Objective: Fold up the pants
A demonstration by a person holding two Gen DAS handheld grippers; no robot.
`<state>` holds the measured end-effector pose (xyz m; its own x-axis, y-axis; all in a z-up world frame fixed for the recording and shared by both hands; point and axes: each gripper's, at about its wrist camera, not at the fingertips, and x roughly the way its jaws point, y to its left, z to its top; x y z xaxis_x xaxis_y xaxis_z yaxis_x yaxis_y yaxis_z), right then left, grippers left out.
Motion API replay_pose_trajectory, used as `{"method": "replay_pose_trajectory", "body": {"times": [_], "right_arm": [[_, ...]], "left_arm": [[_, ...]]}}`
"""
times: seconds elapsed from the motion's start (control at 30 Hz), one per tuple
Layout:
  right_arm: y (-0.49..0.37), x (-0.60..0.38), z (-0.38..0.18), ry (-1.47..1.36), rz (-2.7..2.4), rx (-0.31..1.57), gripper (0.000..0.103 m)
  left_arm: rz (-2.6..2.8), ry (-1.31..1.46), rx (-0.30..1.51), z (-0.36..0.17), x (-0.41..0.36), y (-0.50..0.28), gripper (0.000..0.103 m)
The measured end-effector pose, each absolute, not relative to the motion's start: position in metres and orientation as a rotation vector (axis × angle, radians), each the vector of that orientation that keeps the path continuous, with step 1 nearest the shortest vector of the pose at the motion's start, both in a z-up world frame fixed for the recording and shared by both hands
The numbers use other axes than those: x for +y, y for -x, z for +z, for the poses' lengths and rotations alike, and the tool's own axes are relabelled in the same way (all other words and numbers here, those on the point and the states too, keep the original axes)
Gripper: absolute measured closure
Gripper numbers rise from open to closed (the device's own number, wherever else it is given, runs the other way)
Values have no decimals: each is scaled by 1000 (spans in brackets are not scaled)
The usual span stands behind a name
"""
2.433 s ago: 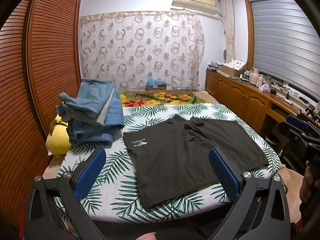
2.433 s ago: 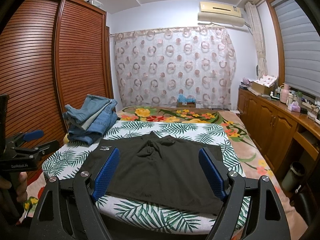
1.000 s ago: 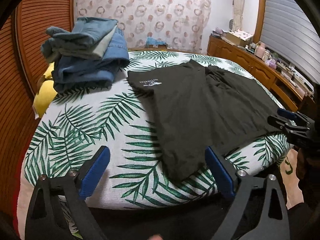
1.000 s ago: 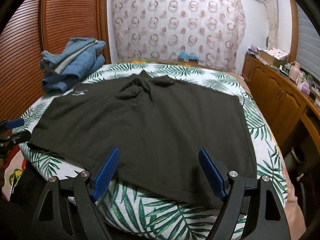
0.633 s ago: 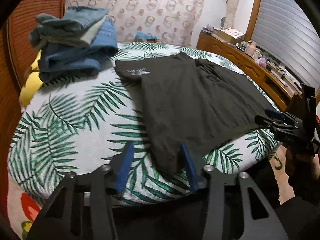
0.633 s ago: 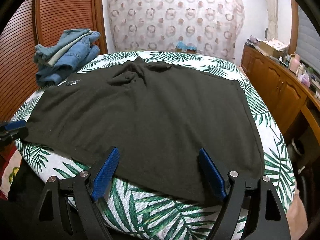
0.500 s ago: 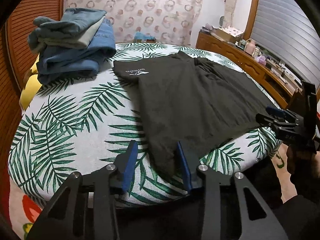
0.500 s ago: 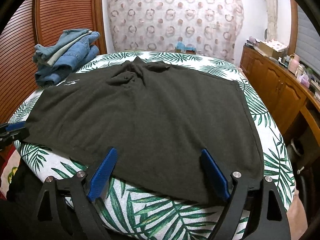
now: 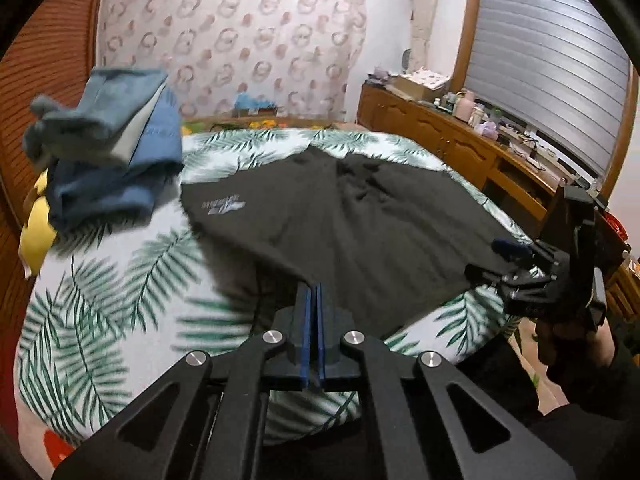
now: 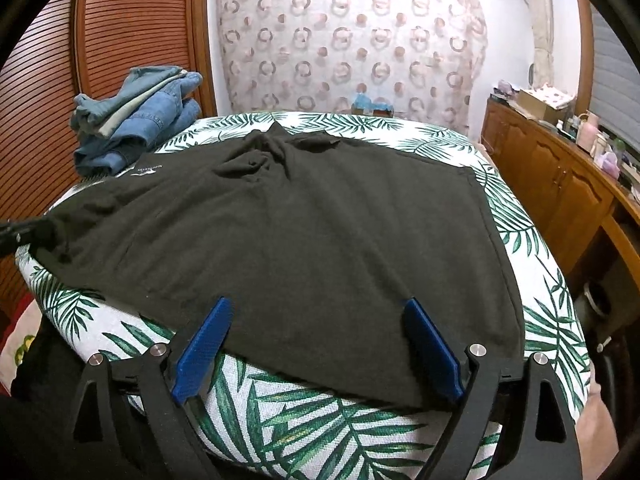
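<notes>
Two grippers in play over the bed [image 10: 532, 240], which has a palm-leaf print cover. Black pants [image 10: 304, 240] lie spread flat on it, legs fanned toward the near edge, crumpled patch at the far end. Left gripper [image 9: 312, 300]: blue pads have just closed fully together, clamped on the near-left corner of the black pants, which shows slightly lifted in the right wrist view. Right gripper [image 10: 316, 344]: fingers wide apart, straddling the near hem of the pants, pads not pressing on cloth. White logo print [image 9: 222, 205] sits on the pants near the left edge; lettering too blurred to read. Stack of folded blue jeans [image 10: 140, 128] sits at the far-left corner of the bed, apart from the pants; yellow soft item [image 9: 36, 224] just beside it. Containers: open cardboard box [image 10: 542, 102] on the wooden sideboard [image 10: 560, 184] at right, contents not discernible; small bottles and jars [image 9: 476, 114] on the same top, labels unreadable.
</notes>
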<state>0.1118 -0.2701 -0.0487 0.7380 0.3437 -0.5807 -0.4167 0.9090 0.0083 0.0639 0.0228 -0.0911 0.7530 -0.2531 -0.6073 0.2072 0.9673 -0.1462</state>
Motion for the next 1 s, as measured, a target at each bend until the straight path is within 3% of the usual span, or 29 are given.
{"method": "replay_pose_trajectory", "body": {"times": [1.0], "right_arm": [[-91, -302, -35, 89, 351, 511, 13]], "left_arm": [[-537, -66, 536, -5, -106, -121, 100]]}}
